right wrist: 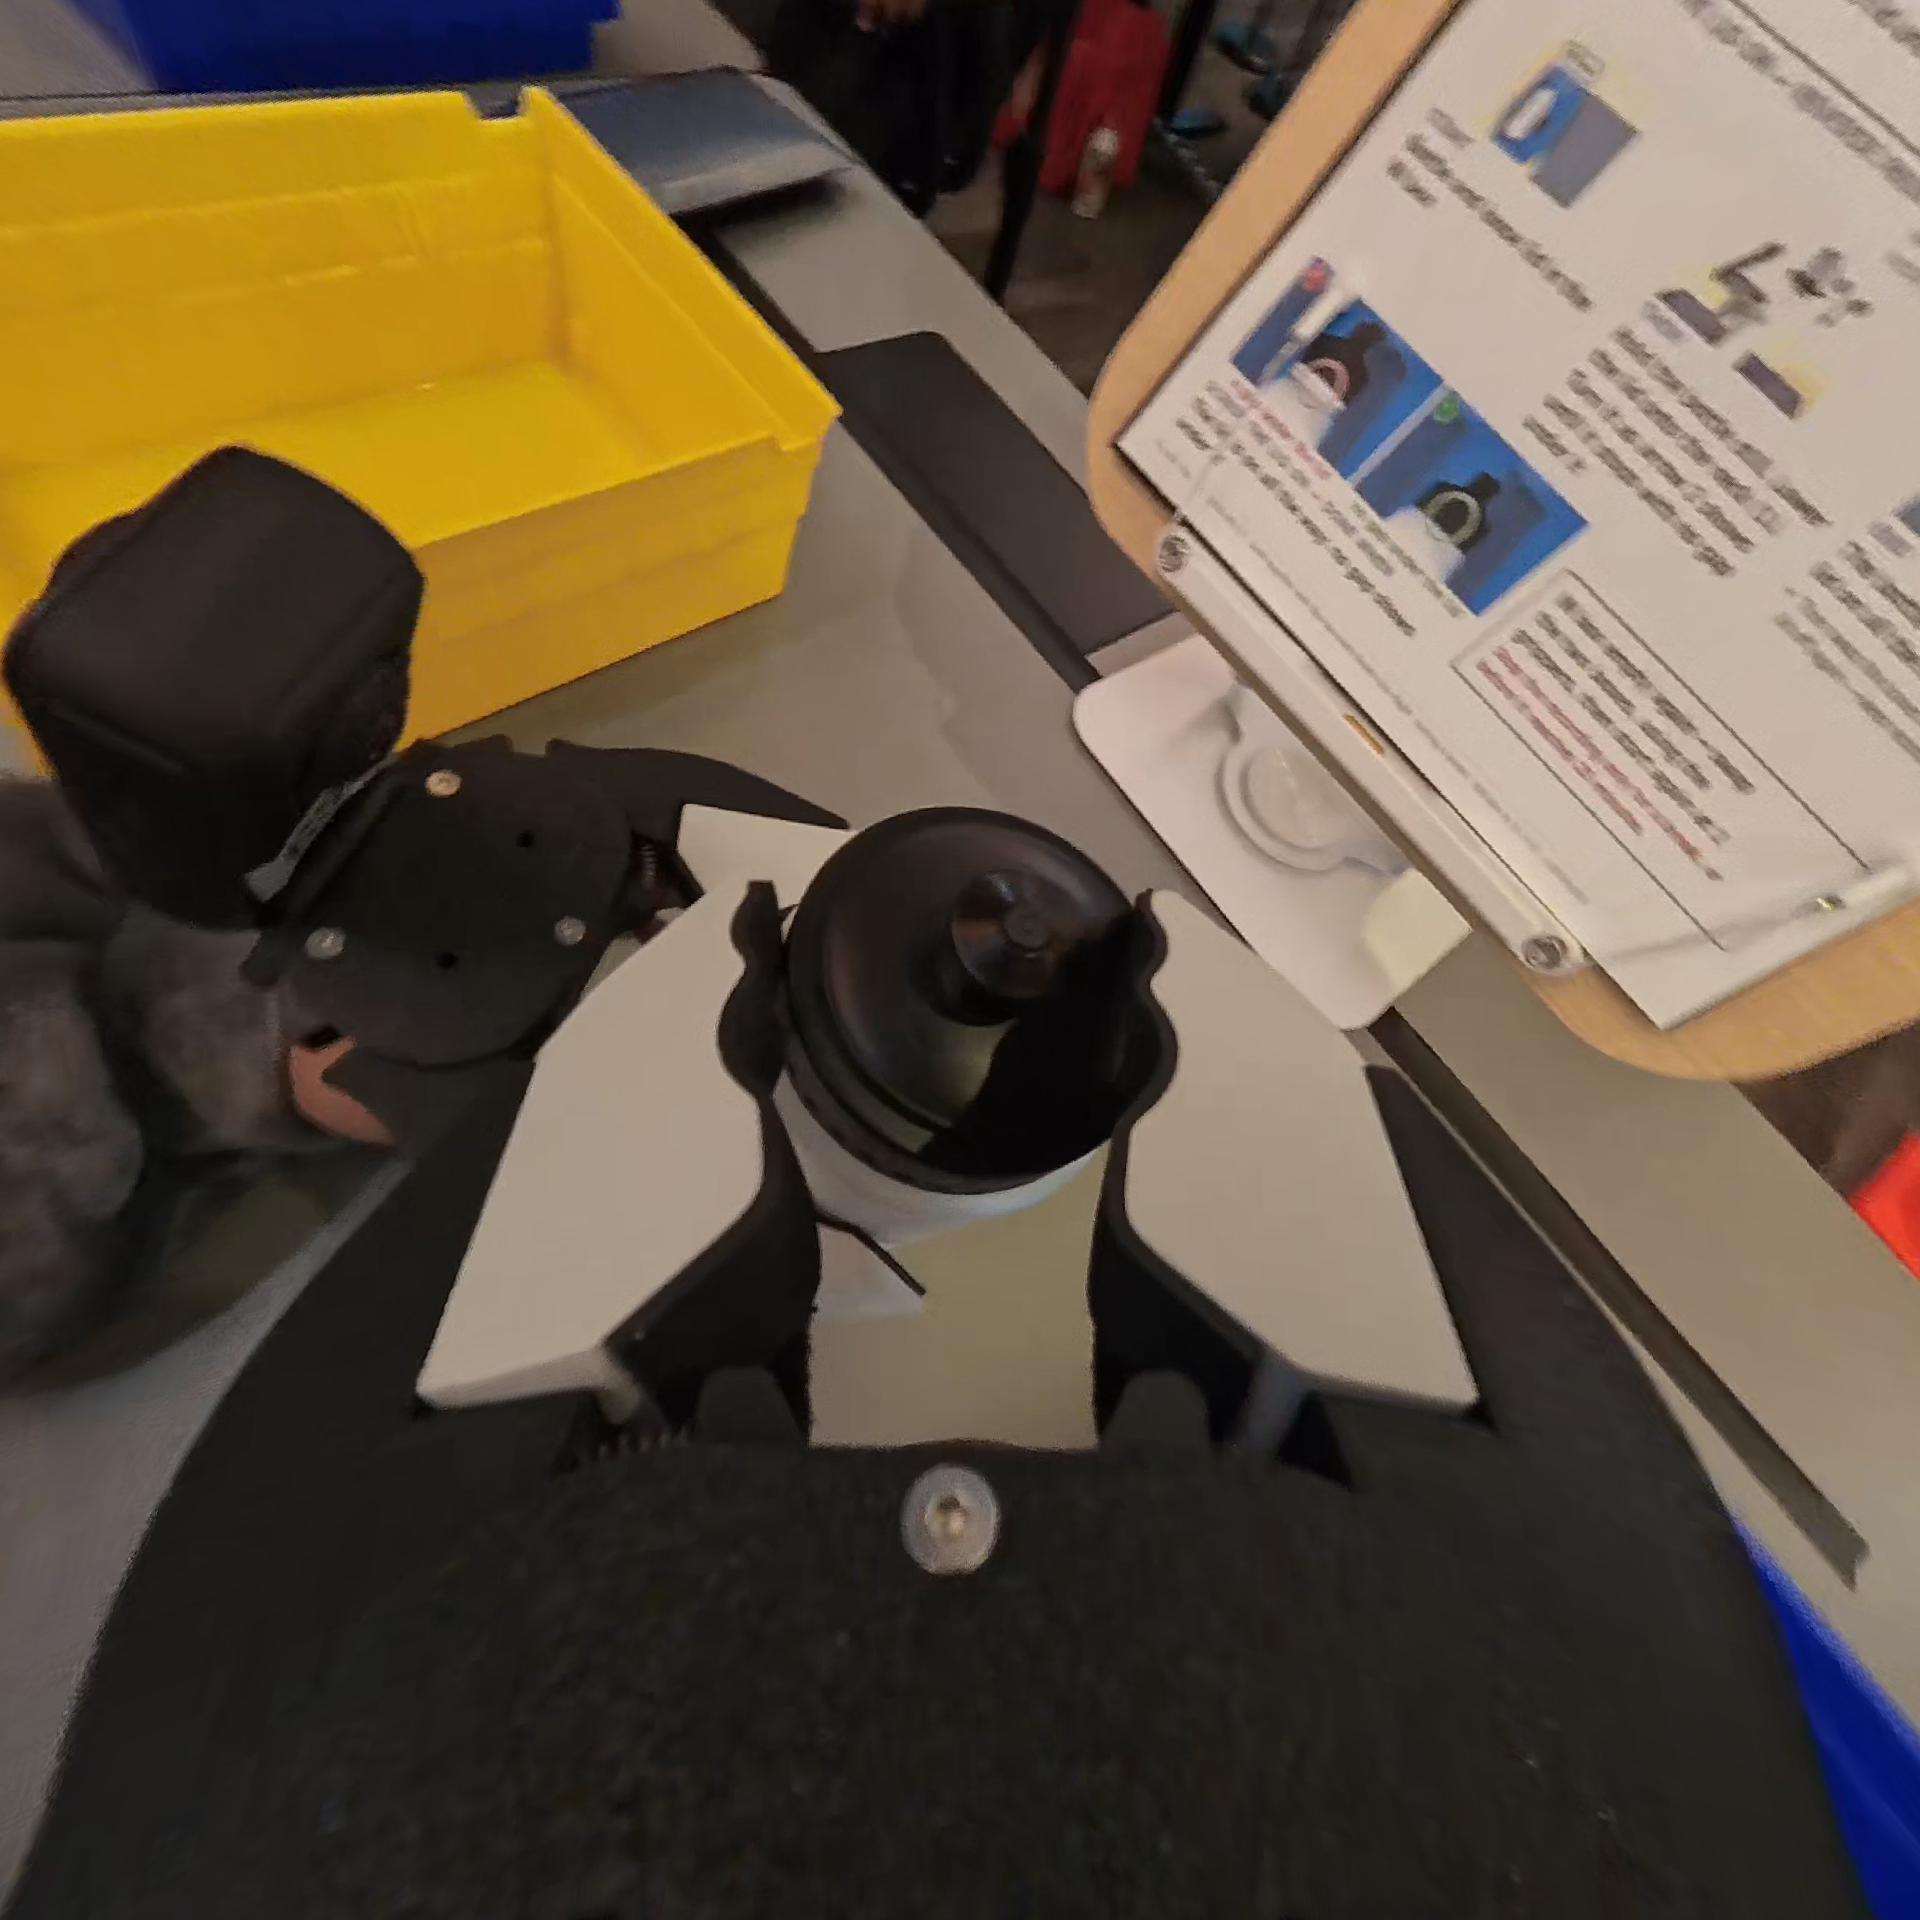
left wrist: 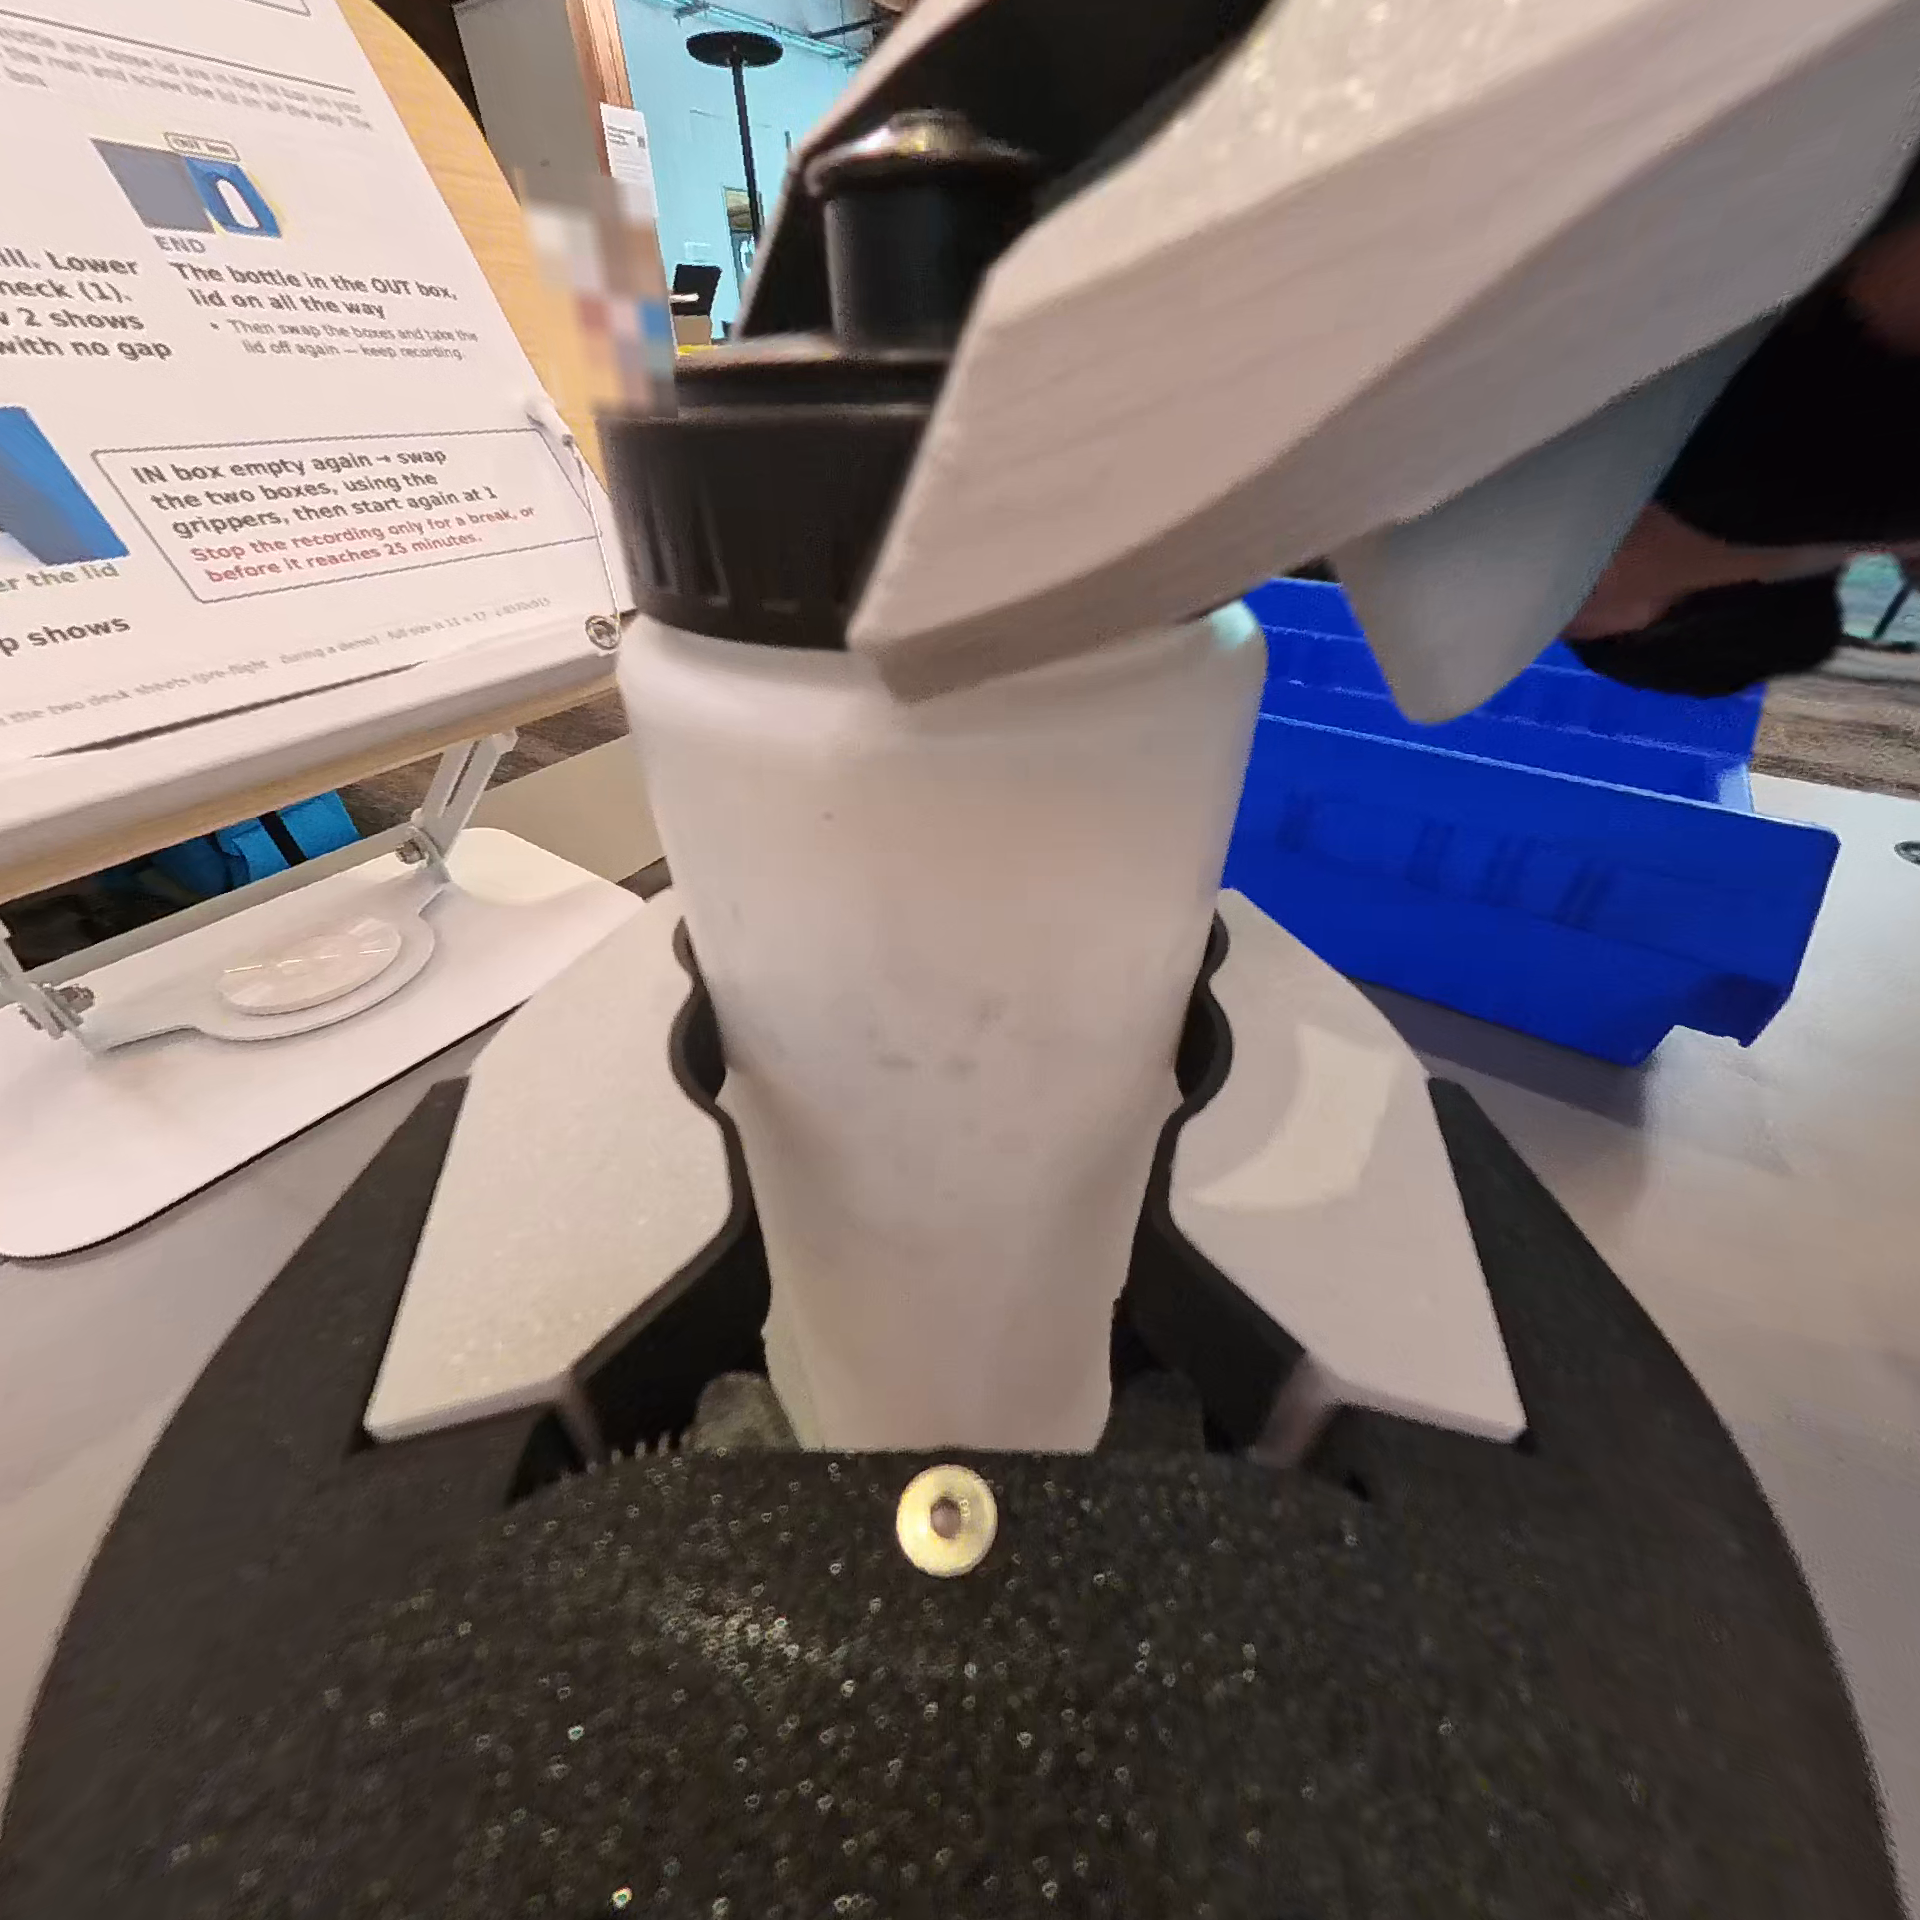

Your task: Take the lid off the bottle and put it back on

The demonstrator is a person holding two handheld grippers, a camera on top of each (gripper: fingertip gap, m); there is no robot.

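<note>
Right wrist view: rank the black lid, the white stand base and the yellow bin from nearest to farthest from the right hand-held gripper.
1. Black lid: between the right hand-held gripper fingers.
2. White stand base: right, past the fingertips.
3. Yellow bin: far left, at the table's back.

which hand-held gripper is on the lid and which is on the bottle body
The right hand-held gripper straddles the black lid from above; the left hand-held gripper clamps the white bottle lower down, around its body.

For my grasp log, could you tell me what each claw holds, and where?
Left claw grips the white bottle around its body; right claw closes on the black lid at its rim.
</note>
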